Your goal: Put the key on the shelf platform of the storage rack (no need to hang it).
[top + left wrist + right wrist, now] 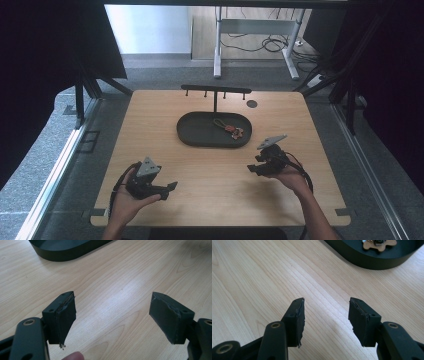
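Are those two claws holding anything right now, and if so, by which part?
Nothing is held. The left claw and the right claw both stand open over bare table. The keychain lies untouched in the black tray.

The keychain (230,129) lies flat in the right half of the dark oval tray (192,137), its cord loop stretched toward the tray's middle, a reddish-brown wooden charm at its right end.

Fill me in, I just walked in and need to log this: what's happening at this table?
A person holds a two-jaw gripper in each hand above a wooden table. The left gripper and the right gripper are both open and hold nothing. A keychain lies in the dark oval tray, in front of a small black hook rack. The right gripper is closer to the tray.
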